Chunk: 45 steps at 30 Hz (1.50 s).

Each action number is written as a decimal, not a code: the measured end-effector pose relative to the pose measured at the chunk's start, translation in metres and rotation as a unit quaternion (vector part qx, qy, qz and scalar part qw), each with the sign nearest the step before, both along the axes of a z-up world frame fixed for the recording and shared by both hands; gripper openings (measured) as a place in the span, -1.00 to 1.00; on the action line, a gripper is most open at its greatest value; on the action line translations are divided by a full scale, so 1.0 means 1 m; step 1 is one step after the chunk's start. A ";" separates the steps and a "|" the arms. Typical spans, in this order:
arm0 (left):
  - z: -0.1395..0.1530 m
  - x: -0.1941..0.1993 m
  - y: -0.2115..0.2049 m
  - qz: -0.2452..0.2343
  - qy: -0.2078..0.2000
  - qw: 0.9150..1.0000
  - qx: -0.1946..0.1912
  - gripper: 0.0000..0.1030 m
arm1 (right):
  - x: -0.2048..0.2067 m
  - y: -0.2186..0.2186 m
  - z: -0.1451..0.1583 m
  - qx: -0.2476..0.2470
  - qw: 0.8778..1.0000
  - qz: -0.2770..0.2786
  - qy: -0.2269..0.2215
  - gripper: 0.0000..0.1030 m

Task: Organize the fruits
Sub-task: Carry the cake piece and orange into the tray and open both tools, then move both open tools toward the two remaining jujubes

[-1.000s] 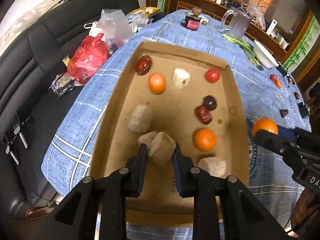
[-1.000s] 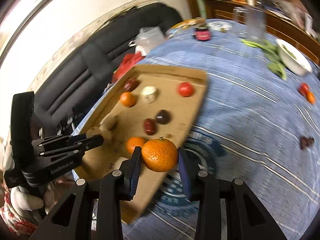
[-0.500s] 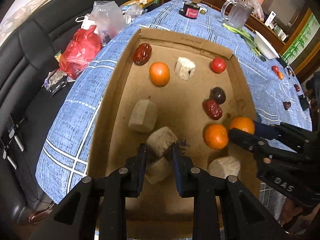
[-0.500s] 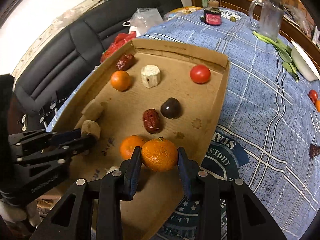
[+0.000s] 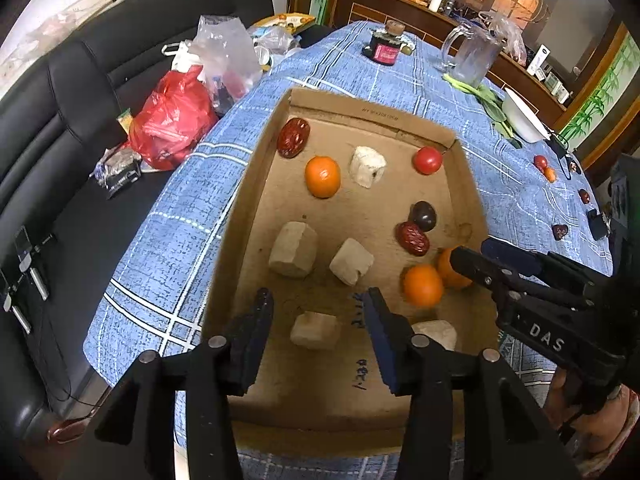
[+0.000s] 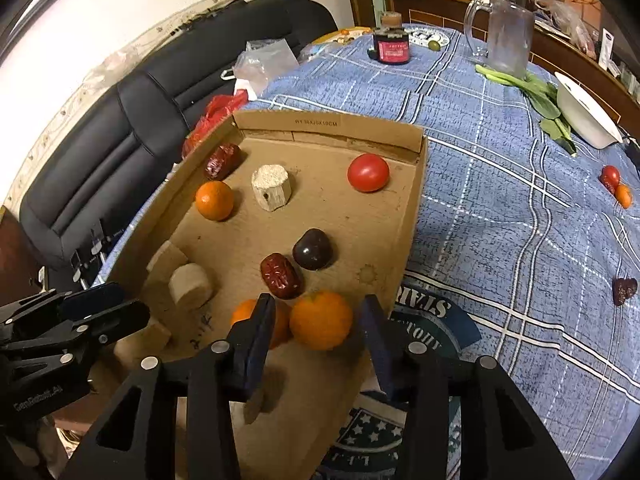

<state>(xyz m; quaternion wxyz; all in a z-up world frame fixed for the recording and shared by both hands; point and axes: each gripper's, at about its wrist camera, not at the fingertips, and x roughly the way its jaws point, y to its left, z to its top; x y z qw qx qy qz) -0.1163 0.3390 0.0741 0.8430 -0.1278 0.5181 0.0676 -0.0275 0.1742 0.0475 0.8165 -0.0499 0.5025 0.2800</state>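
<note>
A cardboard tray [image 5: 236, 216] [image 6: 408, 216] on the blue cloth holds oranges, red dates, a tomato [image 5: 427, 160], a dark fruit [image 6: 312, 249] and several pale chunks. My left gripper [image 5: 318, 314] is open over the tray's near end, above a pale chunk [image 5: 315, 330]; another chunk [image 5: 351, 261] lies just beyond. My right gripper [image 6: 316, 320] is open around an orange [image 6: 321, 319] that rests in the tray beside a second orange [image 5: 423, 285]. In the left wrist view the right gripper [image 5: 472, 264] reaches in from the right.
A black sofa [image 5: 60, 92] with a red bag [image 5: 172, 120] and clear bags lies left of the table. A jar [image 6: 391, 45], glass mug [image 6: 508, 36], greens, white bowl [image 6: 586, 116] and loose fruits [image 6: 616, 186] lie on the cloth.
Both grippers have opened. The left let go of its pale chunk, which now lies in the tray. The right moved over the tray and let go of its orange beside the other one.
</note>
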 end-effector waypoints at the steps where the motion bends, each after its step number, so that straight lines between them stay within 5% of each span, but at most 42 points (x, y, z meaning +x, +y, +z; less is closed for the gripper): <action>1: 0.003 -0.001 -0.004 -0.001 -0.002 1.000 0.004 -0.08 | -0.002 -0.003 0.003 0.001 1.000 -0.001 -0.004 -0.05; 12: 0.049 -0.024 -0.072 0.010 -0.039 0.990 0.137 0.43 | -0.029 -0.068 0.044 0.033 0.998 -0.038 -0.035 0.09; 20: 0.082 -0.039 -0.113 0.010 -0.081 0.980 0.183 0.44 | -0.042 -0.099 0.064 0.045 0.996 -0.051 -0.059 0.13; 45: 0.083 -0.023 -0.151 -0.027 -0.081 0.980 0.179 0.44 | -0.037 -0.136 0.060 0.048 0.995 -0.069 -0.055 0.21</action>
